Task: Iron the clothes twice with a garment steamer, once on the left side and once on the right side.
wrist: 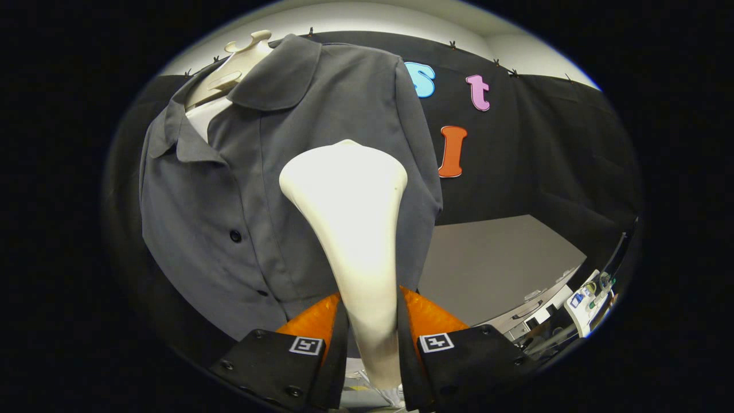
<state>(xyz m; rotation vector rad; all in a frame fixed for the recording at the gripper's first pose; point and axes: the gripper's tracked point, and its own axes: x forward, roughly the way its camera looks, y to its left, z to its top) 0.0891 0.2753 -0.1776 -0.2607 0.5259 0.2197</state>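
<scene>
Steamer point(350, 229) clamped between my gripper point(371, 338) fingers, head near the shirt point(229, 201); passes completed cannot be judged.

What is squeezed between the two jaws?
In the gripper view, the gripper is shut on the white steamer, its handle clamped between the jaws. Its wide head points at the grey shirt just beyond.

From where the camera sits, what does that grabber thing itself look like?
The gripper has two flat dark jaw plates, one on each side, fastened with small round screws. Each plate carries a square black-and-white marker tag on its top face.
</scene>
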